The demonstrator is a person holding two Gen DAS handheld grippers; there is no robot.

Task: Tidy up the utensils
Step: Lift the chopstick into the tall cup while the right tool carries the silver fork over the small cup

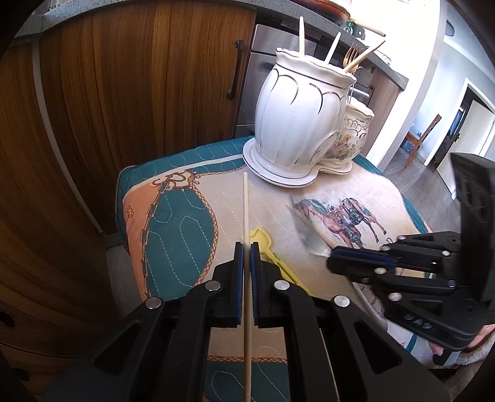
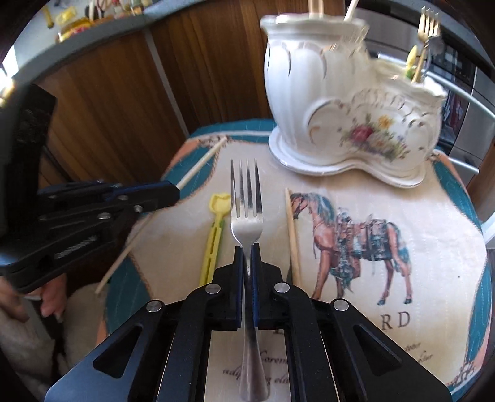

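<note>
My left gripper [image 1: 246,247] is shut on a pale wooden chopstick [image 1: 245,210] and holds it above the cloth; it also shows in the right wrist view [image 2: 173,191]. My right gripper [image 2: 246,249] is shut on a silver fork [image 2: 246,201], tines pointing forward. The white two-part ceramic holder [image 1: 297,114] stands at the back of the table with chopsticks in the tall part and a gold fork [image 2: 428,24] in the low part. A yellow plastic utensil [image 2: 215,235] and a second chopstick [image 2: 292,235] lie on the cloth.
A quilted cloth with a horse print [image 2: 365,244] covers the small table. Wooden cabinet doors [image 1: 139,92] and a steel oven [image 1: 266,46] stand behind it. The table drops off at the left and front edges.
</note>
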